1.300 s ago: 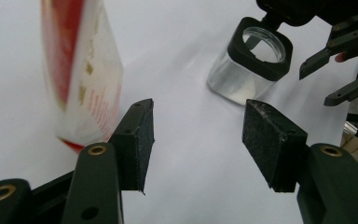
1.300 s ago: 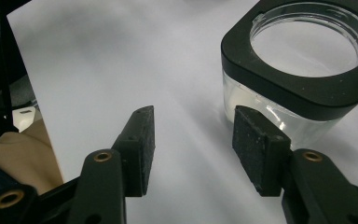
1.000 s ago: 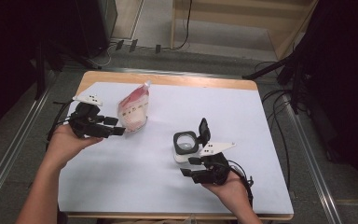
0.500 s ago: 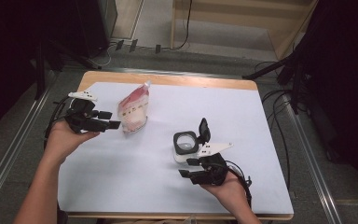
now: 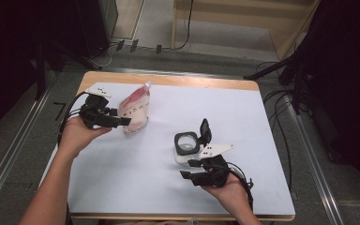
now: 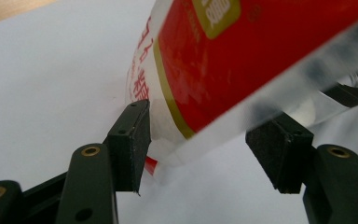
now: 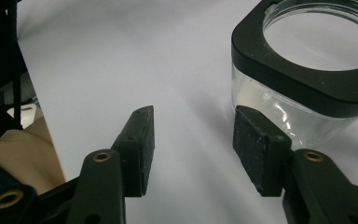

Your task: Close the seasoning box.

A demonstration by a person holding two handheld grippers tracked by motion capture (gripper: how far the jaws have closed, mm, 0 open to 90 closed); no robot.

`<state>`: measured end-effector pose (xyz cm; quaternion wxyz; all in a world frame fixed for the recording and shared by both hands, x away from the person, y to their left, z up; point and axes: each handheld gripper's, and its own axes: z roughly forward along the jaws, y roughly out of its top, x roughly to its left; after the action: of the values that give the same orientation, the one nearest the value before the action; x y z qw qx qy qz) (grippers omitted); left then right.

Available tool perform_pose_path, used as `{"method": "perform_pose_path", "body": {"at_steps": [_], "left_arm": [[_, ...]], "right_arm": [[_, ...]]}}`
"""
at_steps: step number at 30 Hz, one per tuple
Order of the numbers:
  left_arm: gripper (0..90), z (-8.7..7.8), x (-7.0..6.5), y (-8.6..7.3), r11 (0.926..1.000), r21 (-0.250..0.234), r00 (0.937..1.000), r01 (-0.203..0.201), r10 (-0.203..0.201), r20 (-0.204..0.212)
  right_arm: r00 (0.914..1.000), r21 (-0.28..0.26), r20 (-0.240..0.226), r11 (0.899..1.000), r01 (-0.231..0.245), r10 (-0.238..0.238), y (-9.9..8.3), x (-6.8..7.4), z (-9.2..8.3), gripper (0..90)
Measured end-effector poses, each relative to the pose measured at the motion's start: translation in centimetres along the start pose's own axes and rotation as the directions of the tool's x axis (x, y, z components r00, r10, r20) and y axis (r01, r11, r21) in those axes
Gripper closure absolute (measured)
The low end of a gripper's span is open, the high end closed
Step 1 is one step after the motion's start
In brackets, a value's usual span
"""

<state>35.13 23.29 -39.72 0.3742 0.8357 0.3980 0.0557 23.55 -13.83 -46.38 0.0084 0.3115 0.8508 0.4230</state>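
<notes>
Between the left tongs [image 6: 205,144], spread wide w/ jaws just opening, sits the pouch [image 5: 134,109] corner, unpinched. Pouch runs far-near. Right tongs [image 7: 193,144] wide, empty, jar [image 7: 307,70] just right.

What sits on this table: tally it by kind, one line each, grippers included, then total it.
Red and white pouch: 1
Clear container with black rim and flipped-up lid: 1
Hand-held grippers: 2, the left gripper with its fingers either side of the pouch's bottom corner, the right gripper with fingers open beside the container
White table cover: 1
Total: 5
</notes>
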Motion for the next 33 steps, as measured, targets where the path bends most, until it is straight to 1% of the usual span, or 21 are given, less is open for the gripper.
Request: {"method": "perform_pose_path", "body": {"at_steps": [1, 2, 5, 6, 7, 9, 11, 15, 16, 17, 19, 22, 25, 26, 27, 29, 30, 31, 33], "left_arm": [[41.7, 0.1, 0.0, 0.1, 0.9999, -0.009, 1.0, 0.004, -0.004, -0.005], [42.1, 0.2, 0.1, 0.1, 0.9998, -0.018, 0.9999, 0.012, -0.012, 0.0], [45.0, 0.4, 0.2, 0.4, 0.9991, -0.039, 0.9998, 0.017, -0.018, -0.004], [45.9, 0.5, 0.2, 0.5, 0.9988, -0.045, 0.9997, 0.017, -0.018, -0.014], [47.1, 0.6, 0.3, 0.5, 0.9986, -0.049, 0.9996, 0.022, -0.023, -0.014], [49.6, 0.8, 0.3, 0.6, 0.9987, -0.046, 0.9992, 0.023, -0.024, -0.031], [54.6, 1.0, 0.3, 0.7, 0.9991, -0.035, 0.9986, 0.023, -0.024, -0.047], [62.4, 1.3, 0.4, 0.7, 0.9991, -0.034, 0.9972, 0.024, -0.026, -0.07], [65.8, 1.4, 0.3, 0.6, 0.9988, -0.042, 0.9961, 0.024, -0.027, -0.084], [67.6, 1.4, 0.3, 0.6, 0.9989, -0.042, 0.9956, 0.02, -0.024, -0.09], [72.4, 1.5, 0.2, 0.7, 0.9988, -0.042, 0.9945, 0.025, -0.029, -0.1], [76.9, 1.7, 0.3, 0.6, 0.9974, -0.056, 0.9943, 0.045, -0.05, -0.094], [80.9, 1.7, 0.6, 0.6, 0.9966, -0.058, 0.9955, 0.059, -0.063, -0.071], [83.5, 1.7, 0.7, 0.6, 0.9964, -0.057, 0.9961, 0.062, -0.065, -0.059], [85.4, 1.7, 0.8, 0.6, 0.9951, -0.059, 0.9954, 0.079, -0.082, -0.049], [88.2, 1.7, 0.9, 0.7, 0.9955, -0.05, 0.9957, 0.08, -0.082, -0.043], [89.1, 1.7, 0.9, 0.8, 0.995, -0.049, 0.9953, 0.087, -0.089, -0.039], [89.9, 1.7, 0.9, 0.8, 0.9943, -0.044, 0.9943, 0.097, -0.099, -0.039], [90.0, 1.6, 1.1, 1.1, 0.9924, -0.03, 0.9925, 0.119, -0.12, -0.024]], "right_arm": [[1.0, 0.0, 0.0, 1.0, -0.001, 0.001, 0.0, 0.0, 0.0, 48.8], [1.0, 0.001, 0.002, 1.0, -0.002, 0.002, 0.0, 0.0, 0.0, 48.8], [1.0, 0.004, 0.004, 1.0, -0.005, 0.005, 0.0, 0.1, 0.0, 48.8], [1.0, 0.005, 0.004, 1.0, -0.006, 0.006, 0.0, 0.1, 0.1, 48.8], [1.0, 0.005, 0.003, 1.0, -0.005, 0.005, 0.0, 0.0, 0.1, 48.8], [1.0, 0.004, 0.003, 1.0, -0.006, 0.006, 0.0, 0.0, 0.3, 48.8], [1.0, 0.009, 0.005, 1.0, -0.006, 0.006, 0.1, 0.1, 0.4, 48.8], [1.0, 0.001, 0.001, 1.0, 0.002, -0.002, 0.3, 0.2, 0.5, 48.5], [1.0, -0.001, 0.0, 1.0, 0.0, 0.0, 0.3, 0.2, 0.6, 48.5], [1.0, -0.005, -0.002, 1.0, 0.006, -0.006, 0.4, 0.3, 0.6, 48.4], [0.9999, -0.011, -0.003, 1.0, 0.01, -0.01, 0.5, 0.4, 0.7, 48.2], [0.9997, -0.02, -0.007, 1.0, 0.023, -0.023, 0.6, 0.6, 0.9, 48.0], [0.9994, -0.031, -0.023, 0.999, 0.024, -0.025, 0.9, 0.9, 0.9, 47.6], [0.9993, -0.04, -0.025, 0.999, 0.025, -0.026, 1.0, 0.9, 0.8, 47.4], [0.9994, -0.044, -0.025, 0.999, 0.023, -0.024, 1.1, 0.9, 0.7, 47.3], [0.9995, -0.05, -0.021, 0.999, 0.021, -0.022, 1.3, 0.9, 0.7, 47.1], [0.9994, -0.053, -0.02, 0.998, 0.028, -0.03, 1.4, 0.9, 0.8, 47.0], [0.9993, -0.051, -0.02, 0.998, 0.031, -0.032, 1.5, 1.0, 0.8, 46.9], [0.9988, -0.044, -0.016, 0.998, 0.045, -0.046, 1.8, 1.1, 0.9, 46.5]]}}
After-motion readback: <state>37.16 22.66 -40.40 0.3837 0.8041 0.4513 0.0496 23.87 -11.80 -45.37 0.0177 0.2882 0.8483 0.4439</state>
